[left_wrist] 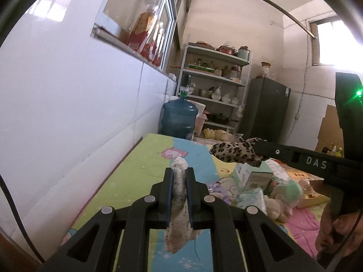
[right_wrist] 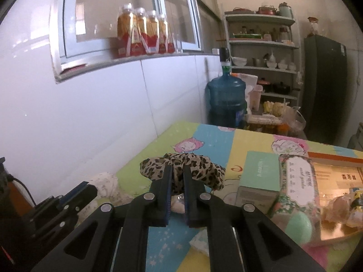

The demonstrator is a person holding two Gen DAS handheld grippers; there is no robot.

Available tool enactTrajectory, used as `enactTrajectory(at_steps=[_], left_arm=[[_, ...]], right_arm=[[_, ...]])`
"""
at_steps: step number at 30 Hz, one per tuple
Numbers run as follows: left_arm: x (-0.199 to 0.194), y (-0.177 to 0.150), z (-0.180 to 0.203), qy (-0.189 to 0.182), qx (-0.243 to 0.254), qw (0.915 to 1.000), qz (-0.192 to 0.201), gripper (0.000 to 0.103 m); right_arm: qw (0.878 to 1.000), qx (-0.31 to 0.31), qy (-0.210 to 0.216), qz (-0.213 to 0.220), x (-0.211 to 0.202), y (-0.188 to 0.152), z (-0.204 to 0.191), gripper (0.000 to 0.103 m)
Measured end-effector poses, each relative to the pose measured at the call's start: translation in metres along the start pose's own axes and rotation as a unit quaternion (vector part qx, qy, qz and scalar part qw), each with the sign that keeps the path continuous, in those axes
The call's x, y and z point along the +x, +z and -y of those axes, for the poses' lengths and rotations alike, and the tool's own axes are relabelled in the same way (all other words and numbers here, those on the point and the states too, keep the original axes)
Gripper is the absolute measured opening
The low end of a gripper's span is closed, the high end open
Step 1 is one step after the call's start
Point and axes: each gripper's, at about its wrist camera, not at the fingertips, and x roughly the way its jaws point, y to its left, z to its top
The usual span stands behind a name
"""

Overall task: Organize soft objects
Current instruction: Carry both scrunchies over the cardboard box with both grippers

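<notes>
So right now I've got both tools loaded: my left gripper (left_wrist: 179,176) is clamped down on a pale speckled fabric piece (left_wrist: 178,215), which hangs through the jaws and droops below them, clear of the cartoon-print mat (left_wrist: 136,165). My right gripper (right_wrist: 176,176) is squeezed tight on a leopard-print scrunchie (right_wrist: 199,170), jaws basically together with the ruffled cloth bunched out to either side, also held up off the mat. From the left camera you can see the scrunchie (left_wrist: 236,151) sticking out the end of the other tool, over the clutter. So I'd call it two soft things picked up, neither put anywhere yet. No obvious bin or basket shows in either view, so I honestly can't tell where these are supposed to end up. Still sitting on the mat off to the right: a mint green plush thing (left_wrist: 292,188), a pale stuffed toy (left_wrist: 276,206) beside it, plus some tissue packs (left_wrist: 251,198) and boxes (right_wrist: 261,174) mixed in. My guess is we're early-to-mid, with the placing still to do and that plush pile left to sort.
</notes>
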Motion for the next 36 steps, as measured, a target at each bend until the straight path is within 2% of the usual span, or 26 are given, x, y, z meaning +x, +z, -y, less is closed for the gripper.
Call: enactTrajectory(at_steps=[19, 26, 36], left_arm=[[-0.029, 0.013, 0.064, -0.047, 0.057, 0.9969, 0.027, 0.007], [-0.029, 0.018, 0.096, -0.072, 0.076, 0.9942, 0.028, 0.007], [-0.021, 0.024, 0.156, -0.130, 0.099, 0.9862, 0.028, 0.007]], right_arm=[[0.998, 0.018, -0.032, 0.046, -0.085, -0.016, 0.029, 0.009], [0.996, 0.033, -0.056, 0.059, -0.111, -0.022, 0.054, 0.009], [0.990, 0.058, -0.101, 0.079, -0.151, -0.031, 0.100, 0.009]])
